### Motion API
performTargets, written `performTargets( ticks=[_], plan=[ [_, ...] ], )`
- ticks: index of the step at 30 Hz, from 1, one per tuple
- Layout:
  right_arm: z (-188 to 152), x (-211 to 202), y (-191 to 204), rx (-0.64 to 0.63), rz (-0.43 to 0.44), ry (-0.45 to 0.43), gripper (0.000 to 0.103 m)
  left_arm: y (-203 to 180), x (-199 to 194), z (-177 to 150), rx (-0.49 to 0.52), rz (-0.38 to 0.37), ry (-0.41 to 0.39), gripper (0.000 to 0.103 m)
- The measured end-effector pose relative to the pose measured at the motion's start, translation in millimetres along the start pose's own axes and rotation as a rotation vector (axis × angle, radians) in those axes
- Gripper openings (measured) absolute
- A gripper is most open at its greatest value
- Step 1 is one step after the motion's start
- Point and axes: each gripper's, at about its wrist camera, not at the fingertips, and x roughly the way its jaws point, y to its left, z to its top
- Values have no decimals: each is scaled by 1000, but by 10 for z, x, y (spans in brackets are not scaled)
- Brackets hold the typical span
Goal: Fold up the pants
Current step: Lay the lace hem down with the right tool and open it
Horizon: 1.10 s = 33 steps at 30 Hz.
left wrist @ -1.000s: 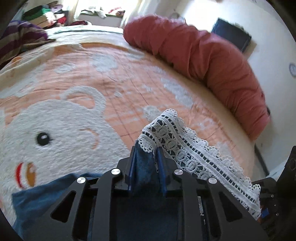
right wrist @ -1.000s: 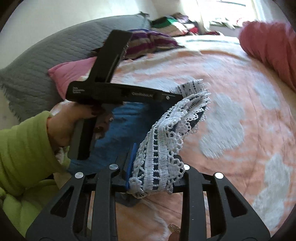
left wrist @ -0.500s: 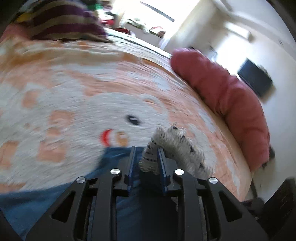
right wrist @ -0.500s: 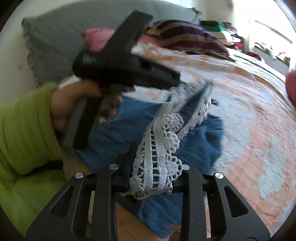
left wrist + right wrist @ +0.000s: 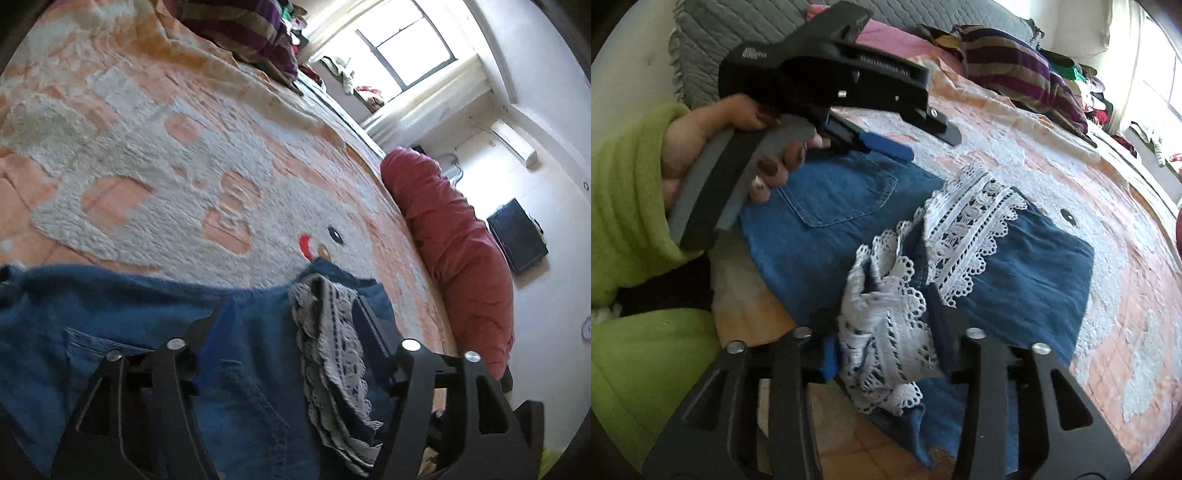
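- Both grippers stand wide apart at the fingers, neither pinching cloth: the left gripper (image 5: 291, 314) has the lace hem (image 5: 328, 350) lying loose between its spread fingers, and the right gripper (image 5: 882, 332) has a bunched lace cuff (image 5: 882, 343) sitting in its gap, untouched as far as I can tell.
- Pants (image 5: 1015, 273), blue denim with white lace, lie folded over themselves on the near left part of the orange blanket (image 5: 1108, 206), hems resting on the back pocket area.
- Likely trouble: the right-hand cuff is crumpled, not flat, so lifting away could snag lace on a finger and drag the fold open; the two hems also look misaligned, which would make the next fold lopsided.
- Right wrist view alone shows the left gripper from outside, held in the person's left hand (image 5: 713, 147), above the pocket (image 5: 842, 192).
- Left wrist view alone shows the red bolster (image 5: 454, 251) along the far right edge and the window (image 5: 406, 55).
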Motion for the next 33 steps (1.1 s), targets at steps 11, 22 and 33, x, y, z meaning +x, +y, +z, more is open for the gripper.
performTargets(
  ticks=[11,22,33],
  plan=[
    [-211,-239,-46,8,3,3,53,-196,257,-144,43,12,77,76],
    [-144,-176,112,-26,71,-21,52,-256,589,-42,47,33,114,76],
    [-90,56,261,-80,65,29,26,-240,660,0,44,64,121,49]
  ],
)
